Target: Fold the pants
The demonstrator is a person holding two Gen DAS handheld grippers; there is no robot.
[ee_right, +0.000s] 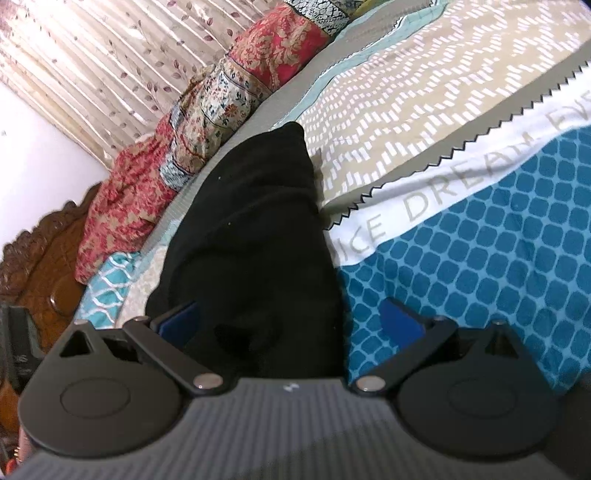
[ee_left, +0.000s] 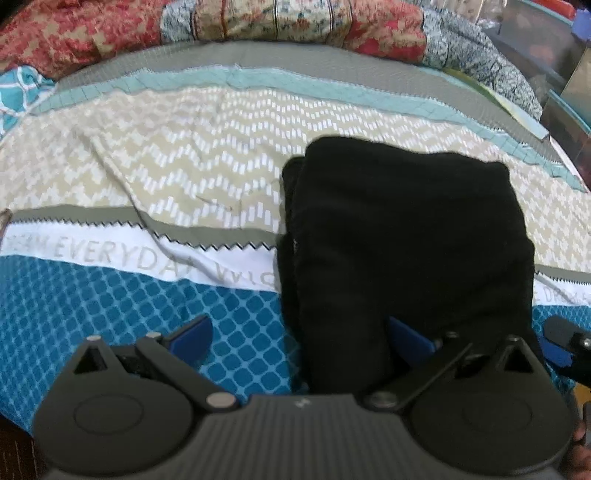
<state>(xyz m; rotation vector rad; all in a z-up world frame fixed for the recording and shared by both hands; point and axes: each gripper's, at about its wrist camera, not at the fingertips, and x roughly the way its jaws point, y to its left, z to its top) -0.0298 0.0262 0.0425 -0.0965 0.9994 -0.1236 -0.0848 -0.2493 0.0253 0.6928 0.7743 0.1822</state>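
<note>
The black pants (ee_left: pixel 402 236) lie folded in a compact stack on the patterned bedspread (ee_left: pixel 166 177). My left gripper (ee_left: pixel 299 336) is open at the near edge of the stack, its left finger over the blue bedspread and its right finger against the black cloth. In the right wrist view the pants (ee_right: pixel 251 240) stretch away from the camera. My right gripper (ee_right: pixel 291 325) is open with the near end of the pants between its fingers. The right gripper's tip also shows in the left wrist view (ee_left: pixel 561 336) at the far right.
A red and floral quilt (ee_left: pixel 258 26) is bunched along the far side of the bed. A carved wooden headboard (ee_right: pixel 40 251) and a pleated curtain (ee_right: pixel 92 62) show in the right wrist view. Storage boxes (ee_left: pixel 554 44) stand beyond the bed's right side.
</note>
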